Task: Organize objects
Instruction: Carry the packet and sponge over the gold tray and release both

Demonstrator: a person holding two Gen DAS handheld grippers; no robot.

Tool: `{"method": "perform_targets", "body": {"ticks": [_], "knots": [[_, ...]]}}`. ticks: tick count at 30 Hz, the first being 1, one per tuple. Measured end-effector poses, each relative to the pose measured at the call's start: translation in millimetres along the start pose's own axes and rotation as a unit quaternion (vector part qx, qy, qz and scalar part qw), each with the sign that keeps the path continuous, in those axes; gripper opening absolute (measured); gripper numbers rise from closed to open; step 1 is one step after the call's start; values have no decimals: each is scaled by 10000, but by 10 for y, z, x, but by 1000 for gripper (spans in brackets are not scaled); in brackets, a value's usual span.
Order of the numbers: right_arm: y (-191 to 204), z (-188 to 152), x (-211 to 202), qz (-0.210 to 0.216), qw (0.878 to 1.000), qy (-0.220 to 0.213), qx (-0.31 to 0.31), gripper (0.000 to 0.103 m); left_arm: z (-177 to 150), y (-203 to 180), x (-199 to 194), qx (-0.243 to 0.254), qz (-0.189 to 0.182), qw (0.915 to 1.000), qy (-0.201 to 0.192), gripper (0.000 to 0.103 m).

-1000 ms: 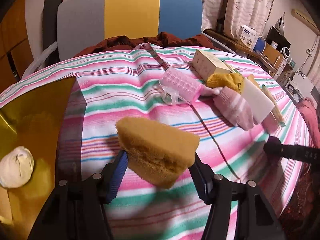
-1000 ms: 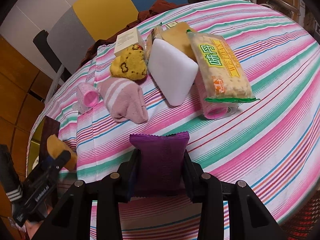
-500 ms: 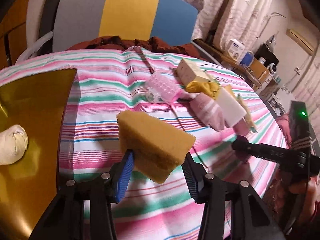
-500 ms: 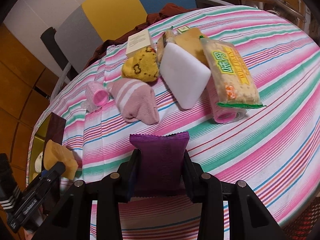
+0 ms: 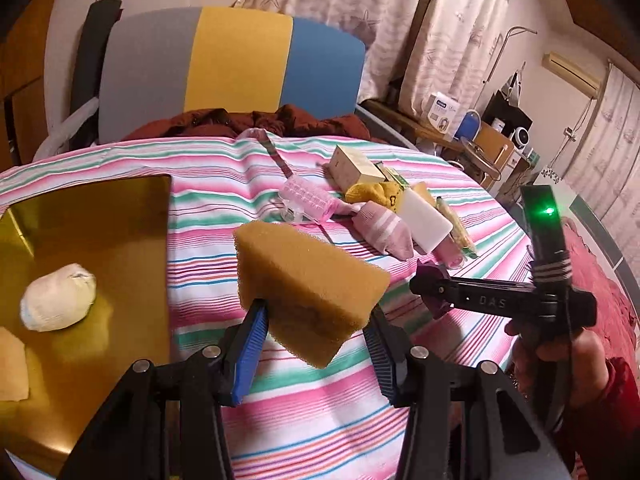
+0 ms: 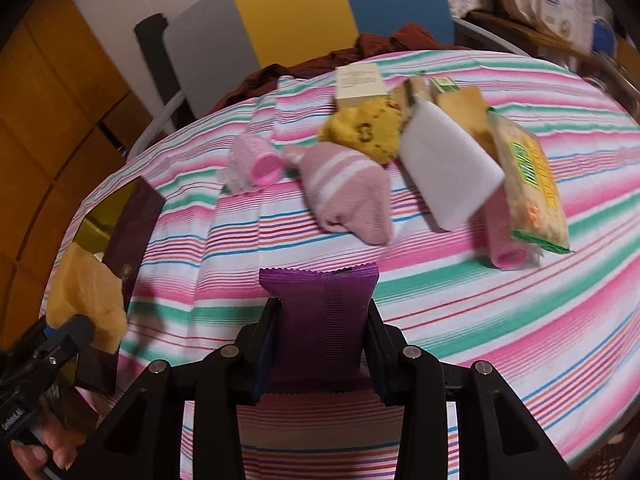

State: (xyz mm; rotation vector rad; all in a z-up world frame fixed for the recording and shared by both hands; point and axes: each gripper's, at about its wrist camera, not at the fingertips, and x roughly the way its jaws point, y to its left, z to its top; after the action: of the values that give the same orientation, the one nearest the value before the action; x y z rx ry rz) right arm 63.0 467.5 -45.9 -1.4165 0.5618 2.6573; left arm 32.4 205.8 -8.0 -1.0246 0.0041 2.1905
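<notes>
While the left gripper (image 5: 316,344) clamps a yellow sponge (image 5: 308,288), the right gripper (image 6: 322,348) clamps a purple packet (image 6: 320,316). Gold tray (image 5: 100,232) at the table's left edge: one white bundle (image 5: 58,296).

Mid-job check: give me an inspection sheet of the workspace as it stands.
Surface: striped cloth covering the table.
Job's things: yellow sponge held by left gripper; purple packet held by right gripper; gold tray holds a white bundle.
Clutter: pink sock, yellow sock, white block, cracker pack, cream box, two pink rollers.
Grippers: both shut on loads, above the cloth.
Cables: nothing seen.
Surroundings: tricolour chair back, curtains.
</notes>
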Motion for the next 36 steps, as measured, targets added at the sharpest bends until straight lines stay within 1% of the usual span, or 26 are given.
{"method": "perform_targets", "body": {"ticks": [5,9,13,17,22,24,26,30,34,35,36], "knots": [[113,-4,-32,160,9996,-114,-181,40,-50,166,-238,-99,75,9998,-130,49],[343,-54,-63,312,9986,-117,-399,40,-99,338,-409,-196,206,9993,-222,49],[726,-121,-60,712,9955,-67,-614,40,-163,610,-565,-484,347,9978,-274,49],[1203,-140,-108,1195,9889,-150,-872,40,-221,850,-669,-687,530,9959,-273,49],[1762,-178,-133,1529,9792,-189,-1319,40,-362,1167,-683,-992,720,9924,-59,49],[1949,-201,-108,1612,9756,-140,-1484,40,-407,1268,-666,-1113,751,9909,47,49],[2148,-234,-70,1722,9711,-84,-1653,40,-450,1356,-653,-1184,862,9891,141,49],[2404,-326,-3,1709,9663,-13,-1925,41,-524,1512,-630,-1341,944,9859,346,50],[2590,-420,77,1616,9627,53,-2169,42,-550,1618,-642,-1600,1076,9802,456,57],[2617,-432,85,1588,9623,45,-2207,44,-540,1630,-652,-1631,1104,9794,436,59],[2625,-432,88,1570,9623,30,-2223,48,-531,1639,-667,-1652,1131,9789,402,63]]}}
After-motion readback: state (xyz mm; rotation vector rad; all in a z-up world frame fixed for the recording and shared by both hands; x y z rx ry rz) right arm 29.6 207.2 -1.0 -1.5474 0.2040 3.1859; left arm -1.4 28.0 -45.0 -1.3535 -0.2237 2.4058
